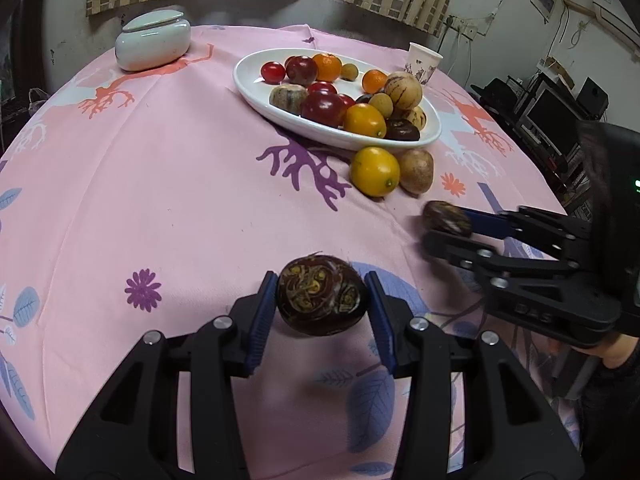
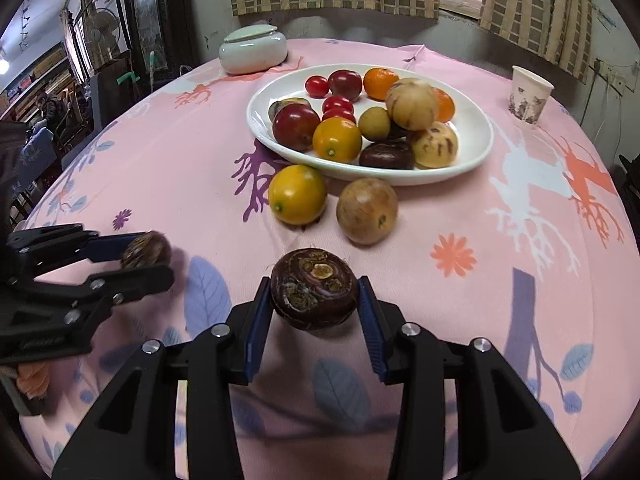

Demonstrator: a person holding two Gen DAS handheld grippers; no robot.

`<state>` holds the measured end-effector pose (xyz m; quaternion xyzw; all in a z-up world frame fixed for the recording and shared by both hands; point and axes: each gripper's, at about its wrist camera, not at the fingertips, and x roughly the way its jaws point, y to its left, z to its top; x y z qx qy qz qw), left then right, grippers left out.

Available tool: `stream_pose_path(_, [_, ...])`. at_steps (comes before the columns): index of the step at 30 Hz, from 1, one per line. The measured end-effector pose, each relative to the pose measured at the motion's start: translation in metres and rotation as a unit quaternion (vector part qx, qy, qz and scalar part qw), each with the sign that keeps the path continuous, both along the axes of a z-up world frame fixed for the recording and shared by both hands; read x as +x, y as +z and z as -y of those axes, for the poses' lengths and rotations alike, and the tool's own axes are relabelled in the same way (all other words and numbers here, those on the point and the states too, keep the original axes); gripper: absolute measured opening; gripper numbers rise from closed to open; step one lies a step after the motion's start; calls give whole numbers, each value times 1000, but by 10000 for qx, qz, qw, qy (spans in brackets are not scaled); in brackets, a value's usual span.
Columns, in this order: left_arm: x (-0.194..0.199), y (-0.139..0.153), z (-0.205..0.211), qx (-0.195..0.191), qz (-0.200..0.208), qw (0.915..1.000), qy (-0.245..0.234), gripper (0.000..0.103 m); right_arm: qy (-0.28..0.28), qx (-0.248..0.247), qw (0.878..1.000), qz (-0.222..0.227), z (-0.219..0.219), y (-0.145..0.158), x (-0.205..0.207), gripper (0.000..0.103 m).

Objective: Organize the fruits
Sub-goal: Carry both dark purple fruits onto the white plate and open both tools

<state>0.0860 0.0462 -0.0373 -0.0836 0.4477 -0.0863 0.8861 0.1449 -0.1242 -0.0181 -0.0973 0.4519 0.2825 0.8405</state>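
Observation:
Two dark brown, rough-skinned fruits are held just above the pink tablecloth. My left gripper is shut on one dark fruit; the right wrist view shows this left gripper at the left edge with its fruit. My right gripper is shut on the other dark fruit, and the left wrist view shows it at the right. Beyond both stands a white oval plate heaped with several red, orange and tan fruits.
An orange fruit and a tan fruit lie on the cloth against the plate's near rim. A pale lidded jar stands at the far left and a paper cup at the far right.

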Motion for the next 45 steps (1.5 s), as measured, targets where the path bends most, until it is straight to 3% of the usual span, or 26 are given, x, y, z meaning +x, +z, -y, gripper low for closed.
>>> stream_pose_path(9, [-3, 3, 8, 152, 50, 9999, -43, 45, -170, 181, 9995, 193, 40, 17, -26, 42])
stream_pose_path(17, [-5, 31, 12, -13, 79, 9998, -186, 45, -149, 415, 9979, 474, 54, 40, -23, 42])
stream_pose_path(23, [20, 65, 7, 215, 332, 9991, -142, 45, -103, 423, 9966, 701, 54, 61, -4, 42])
stream_pose_path(32, [100, 78, 7, 132, 330, 9994, -20, 45, -87, 560, 9943, 903, 26, 76, 56, 42])
stream_pose_path(37, [143, 63, 4, 143, 149, 9997, 164, 45, 25, 595, 9955, 743, -8, 63, 92, 42])
stream_pose_path(45, [169, 51, -2, 204, 77, 9995, 235, 45, 86, 467, 9973, 558, -47, 36, 119, 43])
